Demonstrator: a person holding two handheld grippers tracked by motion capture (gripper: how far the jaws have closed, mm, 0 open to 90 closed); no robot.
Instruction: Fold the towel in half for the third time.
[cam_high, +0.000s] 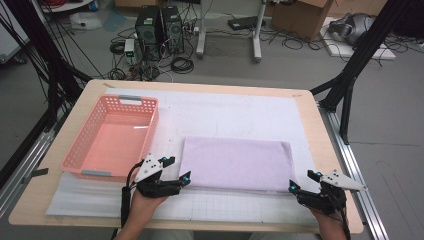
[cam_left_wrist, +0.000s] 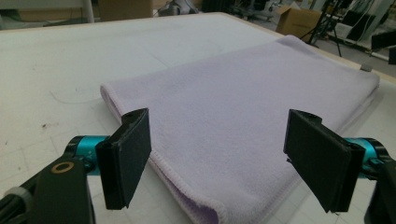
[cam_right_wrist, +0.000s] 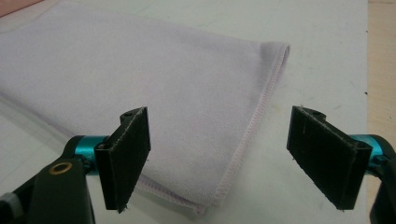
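A pale lilac towel (cam_high: 235, 162), folded into a flat rectangle, lies on the white mat in the middle of the table. My left gripper (cam_high: 176, 169) stands open at the towel's near left corner, its jaws wide apart with that corner (cam_left_wrist: 205, 210) lying loose on the mat between and ahead of them. My right gripper (cam_high: 302, 181) is open at the near right corner, and the stitched hem (cam_right_wrist: 252, 140) runs between its jaws without either pad touching it. The towel (cam_left_wrist: 243, 107) rests flat in both gripper views.
A pink plastic basket (cam_high: 80, 155) stands empty on the left side of the table, close beside my left gripper. The white mat (cam_high: 230, 112) covers most of the wooden tabletop (cam_high: 327, 150). Computers, cables and boxes lie on the floor beyond.
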